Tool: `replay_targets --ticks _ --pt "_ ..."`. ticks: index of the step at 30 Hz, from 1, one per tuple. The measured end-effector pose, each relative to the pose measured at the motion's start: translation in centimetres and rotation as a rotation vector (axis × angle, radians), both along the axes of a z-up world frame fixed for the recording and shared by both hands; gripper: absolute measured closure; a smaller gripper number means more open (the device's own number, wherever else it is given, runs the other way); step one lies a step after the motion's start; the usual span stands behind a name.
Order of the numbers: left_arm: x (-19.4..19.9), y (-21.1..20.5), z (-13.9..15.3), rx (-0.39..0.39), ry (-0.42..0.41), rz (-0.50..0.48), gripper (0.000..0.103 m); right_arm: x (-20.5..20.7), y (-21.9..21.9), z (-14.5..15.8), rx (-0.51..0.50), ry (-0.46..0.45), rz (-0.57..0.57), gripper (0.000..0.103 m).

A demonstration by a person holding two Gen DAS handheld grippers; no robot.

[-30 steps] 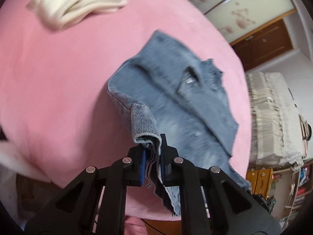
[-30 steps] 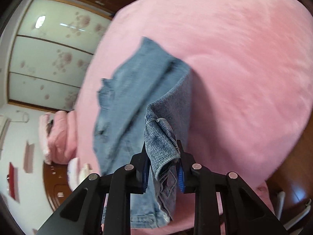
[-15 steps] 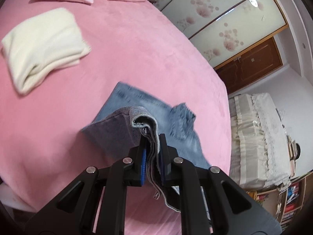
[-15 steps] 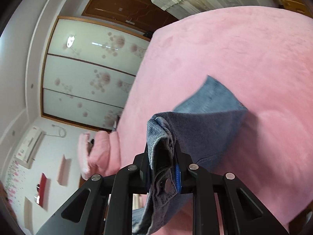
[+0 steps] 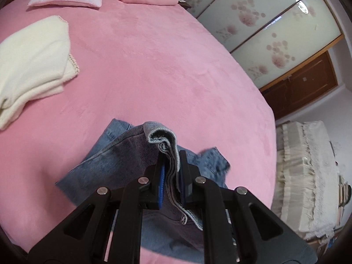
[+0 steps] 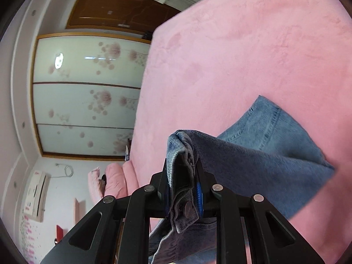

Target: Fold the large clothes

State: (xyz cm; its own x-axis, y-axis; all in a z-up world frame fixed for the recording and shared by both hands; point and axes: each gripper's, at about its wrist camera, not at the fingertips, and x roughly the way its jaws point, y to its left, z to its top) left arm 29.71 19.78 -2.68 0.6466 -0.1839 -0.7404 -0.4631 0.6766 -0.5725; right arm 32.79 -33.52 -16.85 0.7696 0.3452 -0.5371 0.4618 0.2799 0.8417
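Denim garment [image 5: 114,165] hangs doubled over the pink bed [image 5: 154,70], lifted by both grippers. Left gripper [image 5: 171,165] is clamped tight on one folded hem edge; right gripper [image 6: 182,173] pinches a thicker bunch of denim. Folded cream blanket [image 5: 33,61] lies well apart.

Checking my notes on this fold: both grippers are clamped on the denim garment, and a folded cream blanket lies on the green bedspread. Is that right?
Not quite: the bedspread is pink, not green, as the left wrist view shows. The rest holds: the left gripper and right gripper are both clamped on the denim garment, and the folded cream blanket lies on the bedspread.
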Motion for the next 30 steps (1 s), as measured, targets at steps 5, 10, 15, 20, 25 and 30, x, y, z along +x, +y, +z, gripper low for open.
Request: replay_targets --ticks 5,10,15,20,25,30 --pt "3.8 -0.9 -4.4 0.027 0.05 0.001 0.095 4.2 -0.6 -3.9 -0.007 0.067 -0.014 0.086" --pt "7.0 -1.6 -9.0 0.082 0.12 -0.01 0.094 7.8 -0.6 -8.3 -0.04 0.157 -0.009 0.086" --pt "8.9 -2.7 -12.4 0.162 0.177 -0.029 0.093 10.7 -0.1 -11.7 -0.108 0.243 0.011 0.085" --pt "11.1 -3.3 -14.2 0.186 0.224 -0.065 0.083 12.6 0.5 -13.3 -0.133 0.279 0.016 0.073" --pt "12.0 -6.8 -9.8 0.387 0.11 -0.189 0.063 14.8 1.6 -13.1 -0.245 0.235 0.083 0.063" --pt "10.9 -11.9 -7.9 0.383 0.072 -0.414 0.062 15.8 4.6 -8.8 -0.399 0.152 0.234 0.063"
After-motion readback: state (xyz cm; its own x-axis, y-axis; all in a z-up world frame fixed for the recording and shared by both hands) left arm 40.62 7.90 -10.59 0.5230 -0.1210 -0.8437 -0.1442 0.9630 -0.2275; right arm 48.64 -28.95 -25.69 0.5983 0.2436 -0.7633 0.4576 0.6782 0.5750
